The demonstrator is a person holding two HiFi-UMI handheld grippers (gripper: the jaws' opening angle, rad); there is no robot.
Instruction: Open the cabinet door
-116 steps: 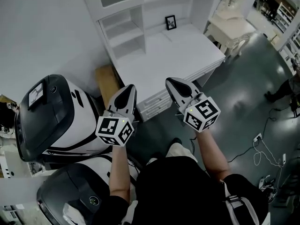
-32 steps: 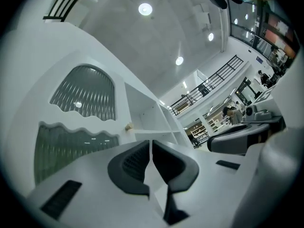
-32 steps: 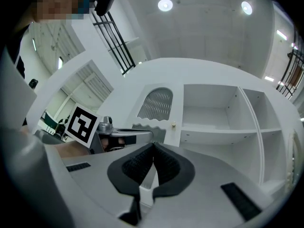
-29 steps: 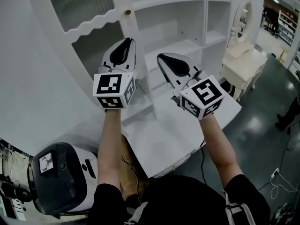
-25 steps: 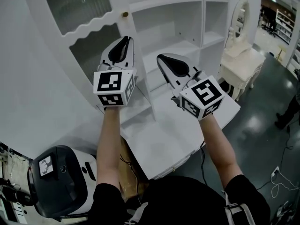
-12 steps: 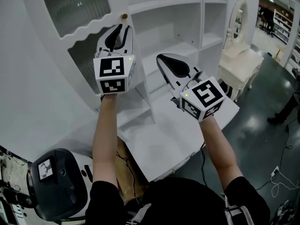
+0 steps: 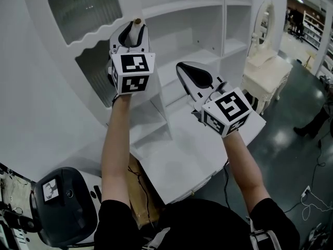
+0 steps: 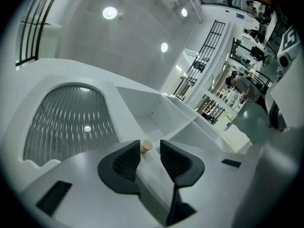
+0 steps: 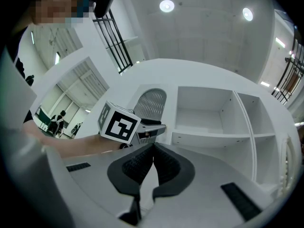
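Observation:
The white cabinet door [image 7: 36, 51] has a ribbed glass pane [image 7: 83, 7] and a small round wooden knob [image 7: 137, 21] at its right edge. My left gripper [image 7: 133, 29] is raised to the knob and its jaws are opening. In the left gripper view the knob [image 8: 147, 146] sits right at the fingertips of the left gripper [image 8: 150, 150], close to the left pad, and neither pad presses on it. My right gripper [image 7: 183, 68] hangs shut and empty before the open shelves [image 7: 208, 30]. In the right gripper view the right gripper's [image 9: 152, 149] pads meet.
A white desk top [image 7: 182, 150] lies below both arms. A cream dressing table [image 7: 268, 66] stands at the right on the grey floor. A black-and-white machine [image 7: 62, 202] sits at the lower left. Cables [image 7: 312, 202] lie on the floor at the lower right.
My left gripper rose toward the knob, rolled slightly, and its jaws went from shut to apart around the knob. The right gripper stayed still.

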